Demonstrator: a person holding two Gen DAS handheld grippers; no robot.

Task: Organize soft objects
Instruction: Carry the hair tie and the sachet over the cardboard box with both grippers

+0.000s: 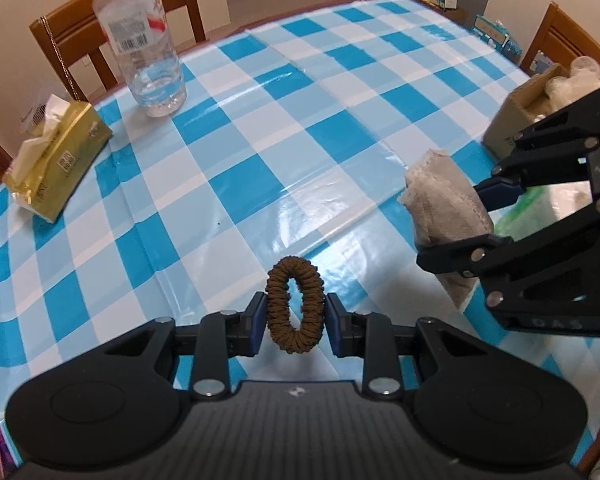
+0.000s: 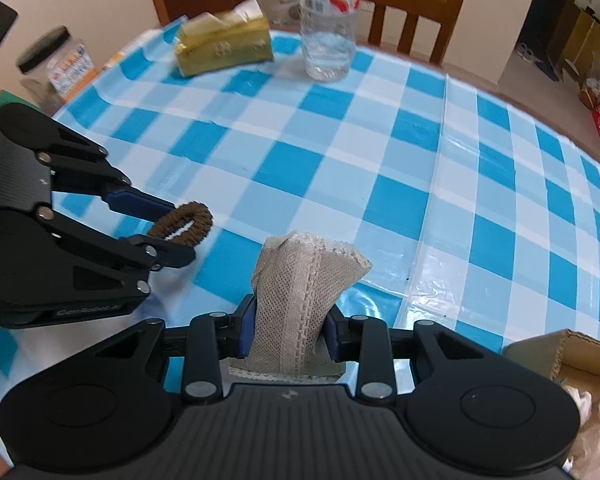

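The left claw (image 1: 296,320) hovers over the checked tabletop (image 1: 260,140), pinching an upright brown scrunchie (image 1: 295,305). Beside it, the right claw (image 2: 288,330) grips a folded beige mesh cloth (image 2: 300,292). A cardboard box (image 2: 572,356) at the right holds pale soft items.

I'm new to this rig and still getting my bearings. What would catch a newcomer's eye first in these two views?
First, each gripper is shut on something soft: the left gripper squeezes a brown hair scrunchie, and the right gripper clamps a folded grey mesh cloth. Both are held above the blue-and-white checked tablecloth. A cardboard box sits to the right, a clear water bottle and gold tissue pack at the far edge.
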